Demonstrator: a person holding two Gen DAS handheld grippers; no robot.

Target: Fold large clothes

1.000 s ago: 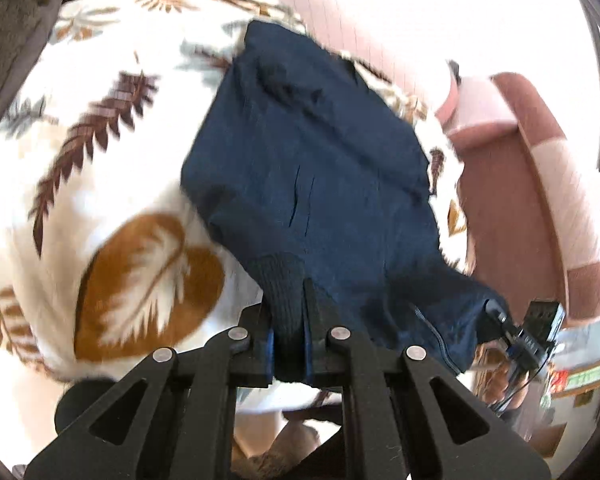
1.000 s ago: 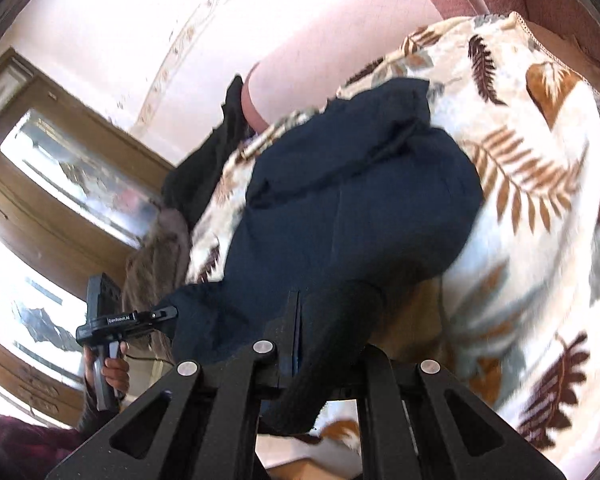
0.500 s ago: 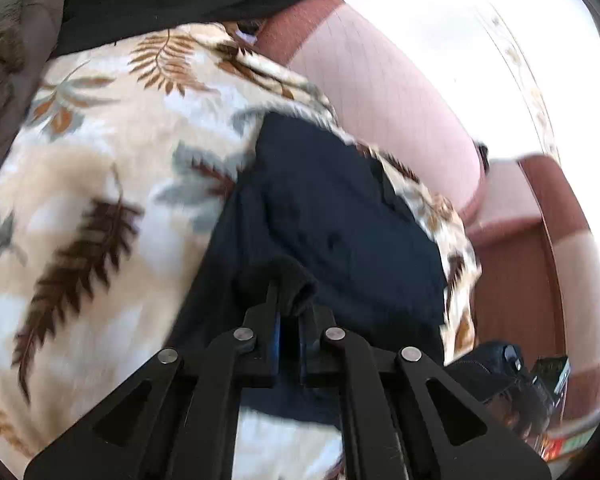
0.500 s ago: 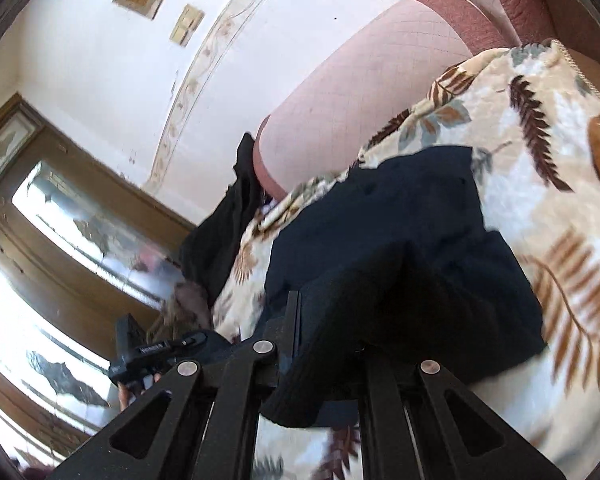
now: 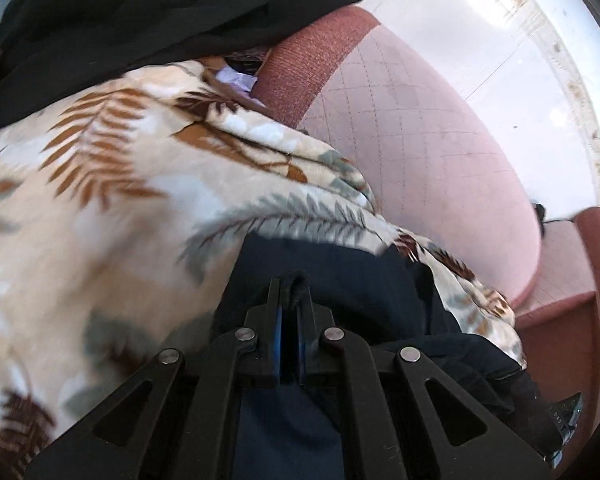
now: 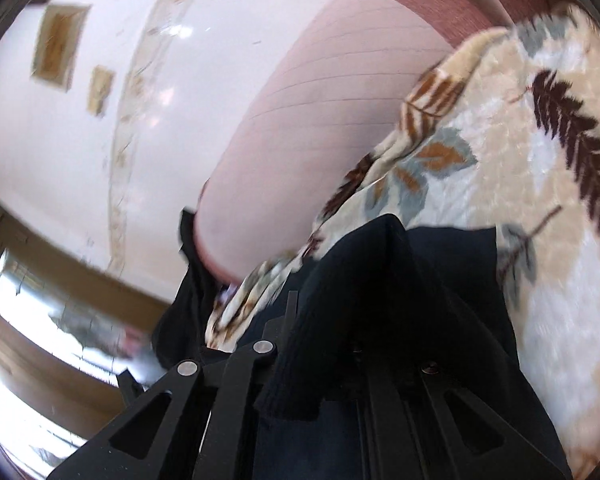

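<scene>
Navy garment (image 5: 340,284) lies on the leaf-print blanket (image 5: 100,200) over the pink sofa (image 5: 420,140), its ribbed hem lifted in both tools. Left gripper (image 5: 290,292) is clamped on a hem fold; right gripper (image 6: 324,320) is likewise closed on hem cloth draped over its fingers. Risks: a thin pinch slipping free, uneven travel skewing the fold, or the blanket (image 6: 520,160) dragging along.

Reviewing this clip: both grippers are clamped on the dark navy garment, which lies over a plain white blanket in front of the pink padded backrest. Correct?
Not quite. The blanket is not plain white: it is cream with a brown and grey leaf print, as the left wrist view shows. The rest stands: the left gripper and right gripper are both shut on the navy garment, in front of the pink padded backrest.
</scene>
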